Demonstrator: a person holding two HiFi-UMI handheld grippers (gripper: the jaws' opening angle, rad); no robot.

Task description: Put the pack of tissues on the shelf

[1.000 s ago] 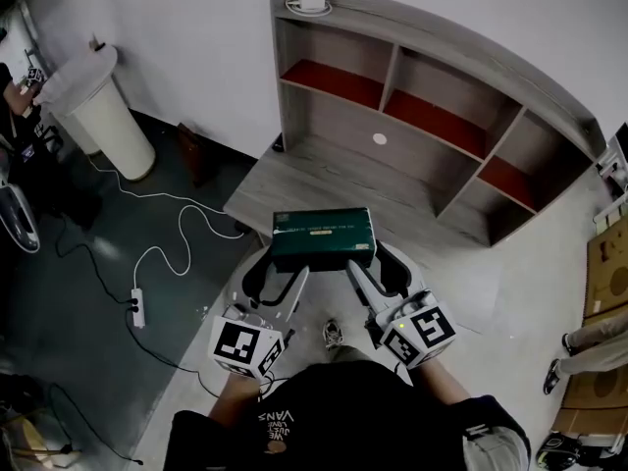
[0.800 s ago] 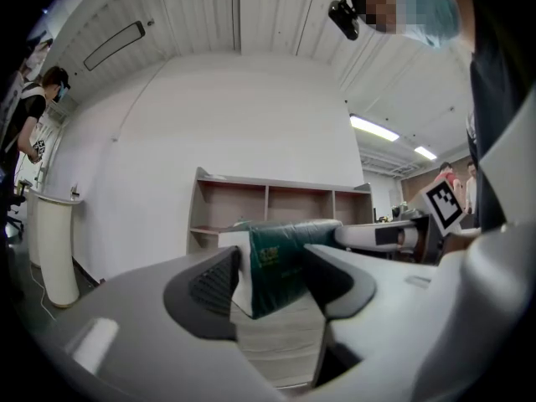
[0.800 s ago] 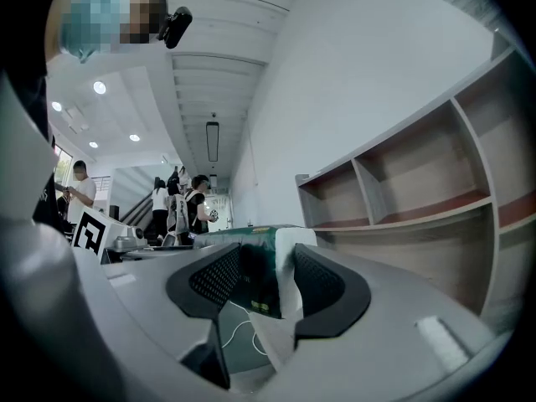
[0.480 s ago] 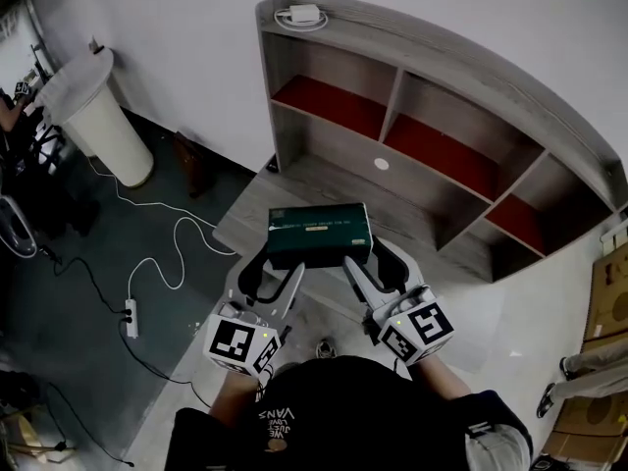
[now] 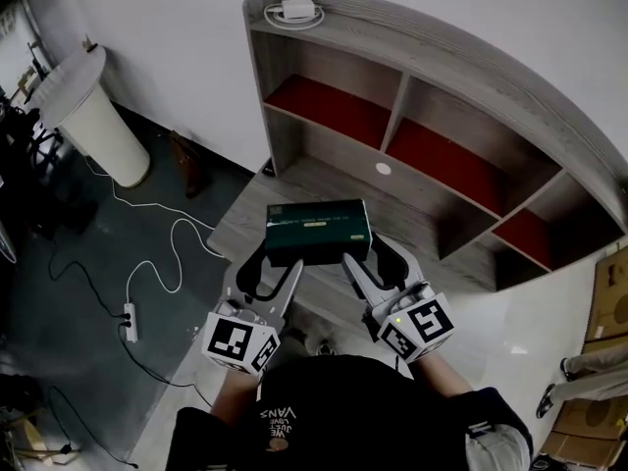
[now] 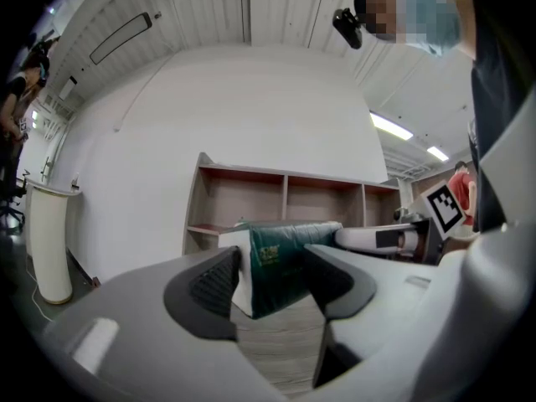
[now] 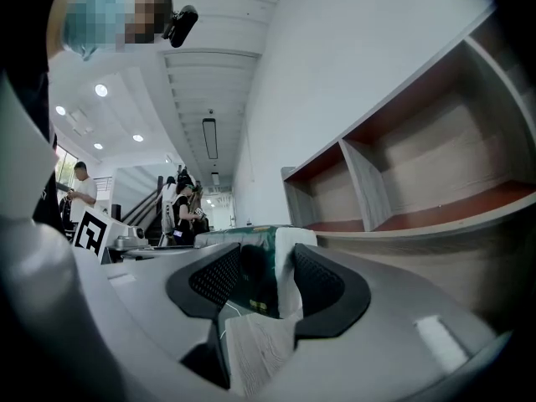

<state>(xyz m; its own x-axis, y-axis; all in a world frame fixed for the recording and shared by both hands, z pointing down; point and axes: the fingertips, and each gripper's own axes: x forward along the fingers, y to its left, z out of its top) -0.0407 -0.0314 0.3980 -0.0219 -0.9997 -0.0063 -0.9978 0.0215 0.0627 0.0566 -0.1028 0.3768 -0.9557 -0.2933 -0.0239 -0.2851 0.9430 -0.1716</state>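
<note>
Left tongs [image 5: 278,275] and right tongs [image 5: 365,271] each clamped on one end of the pack of tissues [image 5: 318,232]. The pack is dark green with a white end, held level and clear of any surface, spanning the gap between the two tongs.

Left gripper view: pack [image 6: 285,262] sits between the jaws of the left tongs [image 6: 272,279], white end against the left pad.

Right gripper view: pack [image 7: 261,254] sits between the jaws of the right tongs [image 7: 255,279].

Shelf [image 5: 446,116] lies ahead of both tongs, with red-floored compartments; its lower wooden board is under the pack. A white charger [image 5: 294,10] lies on the shelf top, far ahead of the left tongs. A white bin [image 5: 93,116] stands well off to the left of the left tongs.
</note>
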